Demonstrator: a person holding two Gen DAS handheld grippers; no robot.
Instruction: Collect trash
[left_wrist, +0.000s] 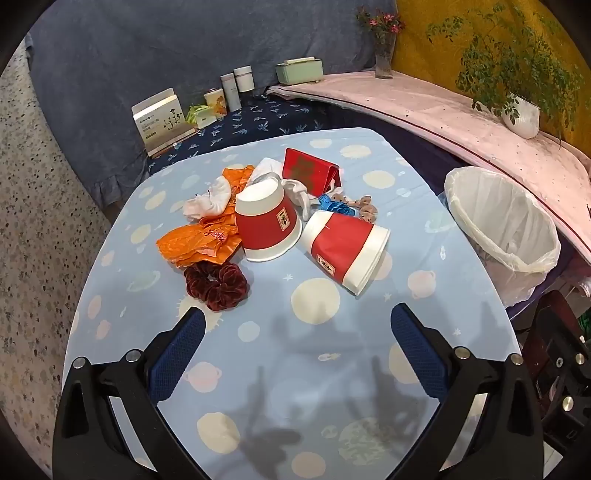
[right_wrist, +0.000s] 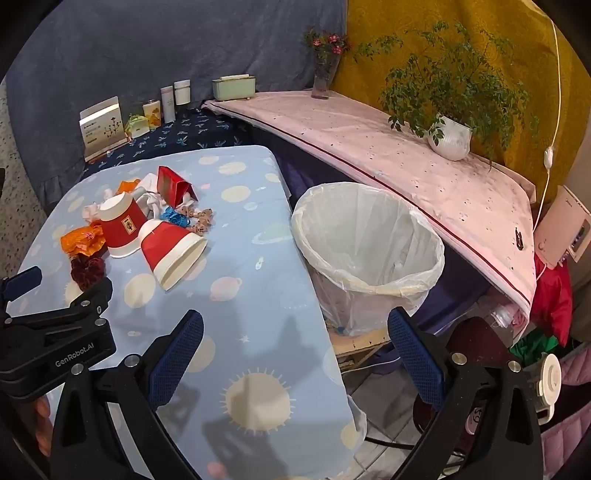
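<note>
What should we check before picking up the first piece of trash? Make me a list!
1. Left gripper open and empty: ok.
2. Right gripper open and empty: ok.
3. Trash bin lined with a bag, mouth uncovered: ok.
4. Lying paper cup free on top, nothing on it: ok.
5. Bin empty inside: cannot tell, the bottom is hidden.
6. Scrunchie counts as trash: cannot tell.
</note>
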